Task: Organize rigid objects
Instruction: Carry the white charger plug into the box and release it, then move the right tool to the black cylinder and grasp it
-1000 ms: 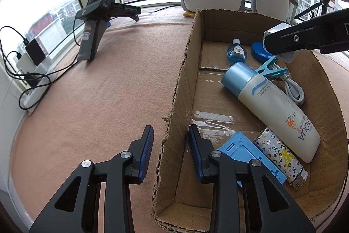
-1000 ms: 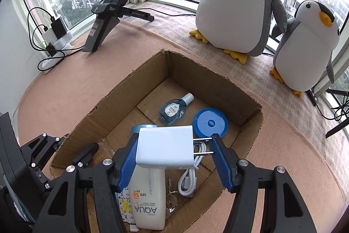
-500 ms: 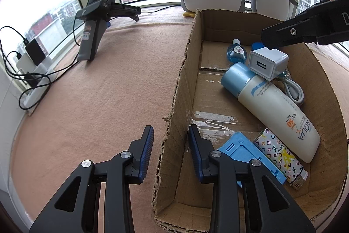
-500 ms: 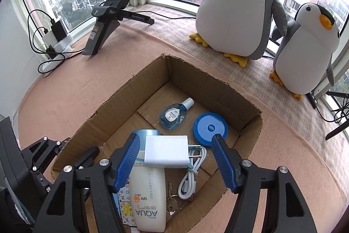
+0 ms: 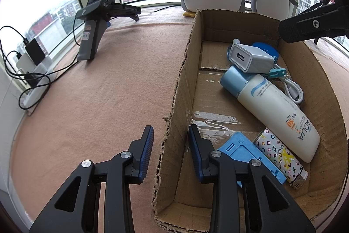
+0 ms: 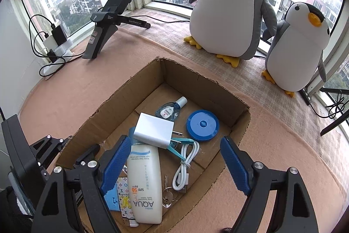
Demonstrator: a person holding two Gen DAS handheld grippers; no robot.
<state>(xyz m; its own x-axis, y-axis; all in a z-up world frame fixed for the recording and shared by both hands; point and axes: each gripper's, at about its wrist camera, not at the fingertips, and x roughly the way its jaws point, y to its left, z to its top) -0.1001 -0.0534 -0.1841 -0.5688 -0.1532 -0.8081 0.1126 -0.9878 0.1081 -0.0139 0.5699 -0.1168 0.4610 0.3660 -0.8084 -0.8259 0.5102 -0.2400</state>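
An open cardboard box (image 6: 196,73) holds a white USB charger (image 6: 153,129) lying tilted on the cap of a white sunscreen bottle (image 6: 145,180) and on a teal clip (image 6: 181,143). Around them lie a blue round lid (image 6: 202,125), a small blue bottle (image 6: 169,110), a white cable (image 6: 185,167) and keys (image 6: 168,195). My right gripper (image 6: 174,145) hangs wide open above them and holds nothing. My left gripper (image 5: 171,152) is open, its fingers straddling the box's left wall (image 5: 181,84). The charger (image 5: 250,58), a blue case (image 5: 246,154) and a patterned lighter (image 5: 279,154) show beside it.
Two plush penguins (image 6: 231,3) (image 6: 298,47) stand behind the box by the window. A black gripper on a stand (image 6: 106,21) sits at the back left, with a power strip and cables (image 6: 54,45) along the left edge. Pink carpet (image 5: 109,91) lies left of the box.
My right gripper opened and let go of the charger, which dropped onto the sunscreen bottle's cap in the box. The right gripper then spread wider. My left gripper has not moved.
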